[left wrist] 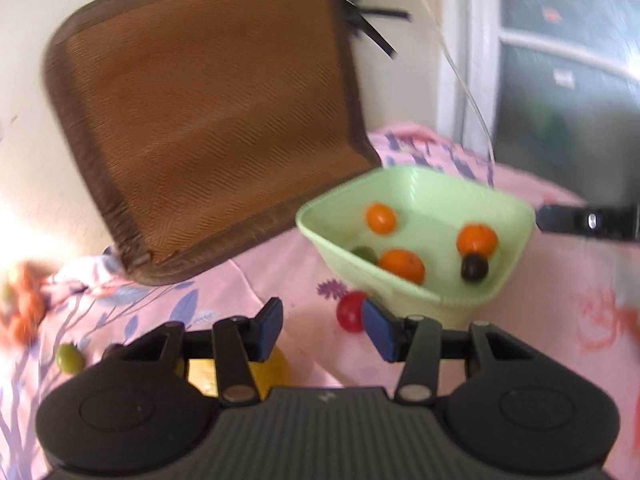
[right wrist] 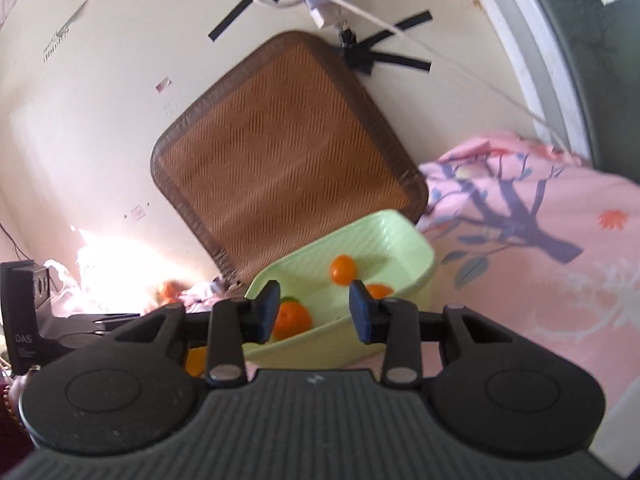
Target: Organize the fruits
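Green bowl (left wrist: 424, 200) holds 3 oranges; left gripper (left wrist: 322, 330) and right gripper (right wrist: 314, 316) wide, empty.

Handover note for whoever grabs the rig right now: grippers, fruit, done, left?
Left gripper: jaws open, empty, above the pink cloth beside the green bowl.
Right gripper: jaws open, empty, over the bowl's near edge.
Done: in the bowl, three orange fruits, a dark round fruit and a green one.
Left: red fruit on the cloth at the bowl's base, next to the left gripper's right jaw; yellow fruit partly hidden under the left gripper; green fruit to the left; blurred orange fruits at far left.
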